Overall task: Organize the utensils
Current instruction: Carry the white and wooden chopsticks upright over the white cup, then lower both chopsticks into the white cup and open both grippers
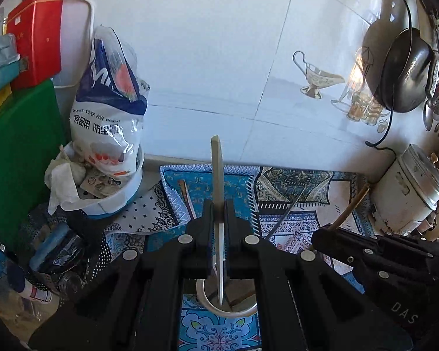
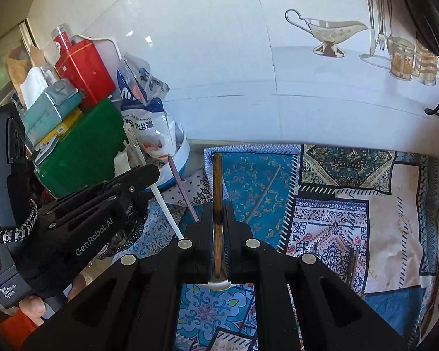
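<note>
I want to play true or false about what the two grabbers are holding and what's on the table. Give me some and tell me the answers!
1. The left gripper is shut on a pale flat utensil with a white handle. True.
2. The right gripper is open with nothing in it. False: it is shut on a brown wooden stick.
3. A round white cup sits below the left gripper. True.
4. The patterned cloth on the table is plain red. False: it is blue and white patchwork.
5. A thin grey stick lies loose on the cloth. True.
</note>
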The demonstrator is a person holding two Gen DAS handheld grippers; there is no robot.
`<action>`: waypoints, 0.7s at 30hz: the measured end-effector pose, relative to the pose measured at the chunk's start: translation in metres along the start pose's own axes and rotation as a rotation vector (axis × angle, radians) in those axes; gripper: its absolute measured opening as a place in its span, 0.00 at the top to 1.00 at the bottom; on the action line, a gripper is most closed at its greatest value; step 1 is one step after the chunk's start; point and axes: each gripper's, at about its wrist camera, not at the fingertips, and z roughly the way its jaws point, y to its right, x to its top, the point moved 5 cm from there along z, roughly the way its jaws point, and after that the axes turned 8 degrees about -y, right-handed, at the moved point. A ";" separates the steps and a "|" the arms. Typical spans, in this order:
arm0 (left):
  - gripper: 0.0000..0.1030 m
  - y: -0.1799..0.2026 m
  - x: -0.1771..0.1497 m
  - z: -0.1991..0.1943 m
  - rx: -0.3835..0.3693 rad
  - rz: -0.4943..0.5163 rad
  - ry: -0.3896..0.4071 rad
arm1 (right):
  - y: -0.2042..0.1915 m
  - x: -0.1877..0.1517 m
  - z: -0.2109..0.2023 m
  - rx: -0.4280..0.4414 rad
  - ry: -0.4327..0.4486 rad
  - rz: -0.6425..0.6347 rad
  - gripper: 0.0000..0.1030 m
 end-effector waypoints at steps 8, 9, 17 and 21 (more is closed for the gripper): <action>0.96 -0.005 -0.014 0.027 -0.023 0.030 -0.098 | 0.003 -0.009 0.031 -0.021 -0.088 0.029 0.94; 0.96 -0.005 -0.016 0.029 -0.027 0.032 -0.110 | 0.003 -0.010 0.034 -0.025 -0.098 0.033 0.94; 0.96 -0.003 -0.017 0.030 -0.040 0.064 -0.139 | 0.005 -0.012 0.045 -0.039 -0.152 0.067 0.83; 0.89 0.000 -0.014 0.021 -0.025 0.085 -0.118 | 0.004 -0.011 0.036 -0.052 -0.123 0.060 0.70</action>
